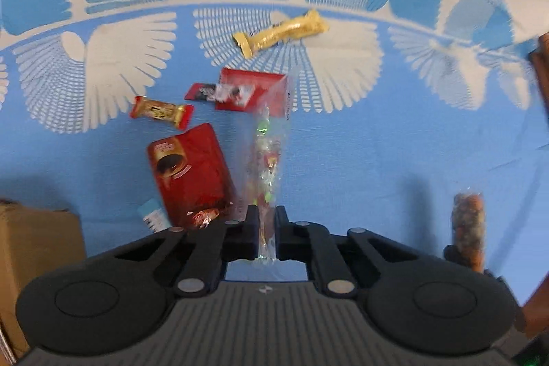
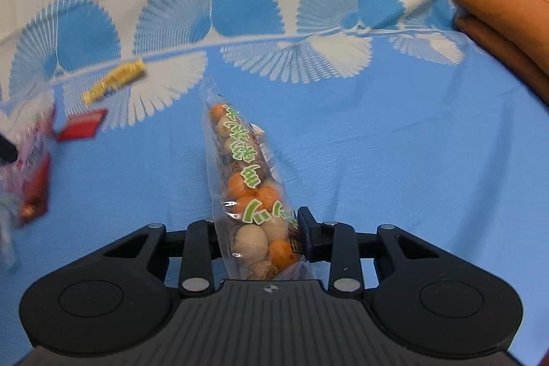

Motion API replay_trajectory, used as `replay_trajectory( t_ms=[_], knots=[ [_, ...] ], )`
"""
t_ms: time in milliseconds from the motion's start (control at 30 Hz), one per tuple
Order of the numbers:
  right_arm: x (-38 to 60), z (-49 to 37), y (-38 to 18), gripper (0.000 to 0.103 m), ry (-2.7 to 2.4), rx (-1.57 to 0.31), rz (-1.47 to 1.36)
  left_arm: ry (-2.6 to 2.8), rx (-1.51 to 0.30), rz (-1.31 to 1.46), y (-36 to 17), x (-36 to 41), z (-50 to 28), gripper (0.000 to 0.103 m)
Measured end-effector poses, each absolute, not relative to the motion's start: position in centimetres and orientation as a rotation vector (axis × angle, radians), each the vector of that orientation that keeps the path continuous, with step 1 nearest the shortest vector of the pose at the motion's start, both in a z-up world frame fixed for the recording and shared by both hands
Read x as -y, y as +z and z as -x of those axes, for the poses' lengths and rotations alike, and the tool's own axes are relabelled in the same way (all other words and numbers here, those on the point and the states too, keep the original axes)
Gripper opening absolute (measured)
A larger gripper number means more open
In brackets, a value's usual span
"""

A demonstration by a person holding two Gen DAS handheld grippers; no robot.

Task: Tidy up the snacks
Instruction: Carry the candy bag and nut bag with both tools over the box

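Between left claw (image 1: 266, 230) fingers: clear candy bag (image 1: 269, 156), pinched. Between right claw (image 2: 260, 237) fingers: nut bag (image 2: 247, 180), pinched. Beyond both: blue patterned cloth (image 1: 394, 139).

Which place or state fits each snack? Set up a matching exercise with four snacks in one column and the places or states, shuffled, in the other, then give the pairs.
Column 1
1. clear candy bag
2. bag of orange and white balls
3. gold bar
4. large red pouch

Column 2
A. lying alone on the white fan pattern, farthest away
B. pinched in the left gripper
C. held in the right gripper
D. flat on the blue cloth, beside the cardboard box

Pairs: 1-B, 2-C, 3-A, 4-D
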State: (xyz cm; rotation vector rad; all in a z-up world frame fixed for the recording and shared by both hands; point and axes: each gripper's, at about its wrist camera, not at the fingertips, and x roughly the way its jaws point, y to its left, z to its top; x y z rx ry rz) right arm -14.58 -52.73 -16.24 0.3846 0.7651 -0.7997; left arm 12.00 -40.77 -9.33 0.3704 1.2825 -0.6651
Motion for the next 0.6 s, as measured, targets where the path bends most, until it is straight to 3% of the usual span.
replay_trajectory(
  t_ms=[600],
  knots=[
    [39.8,19.5,-4.1,0.035,-0.739,-0.576,-0.499,-0.794,-1.109,-0.215,5.9,23.0,-6.7,0.006]
  ],
)
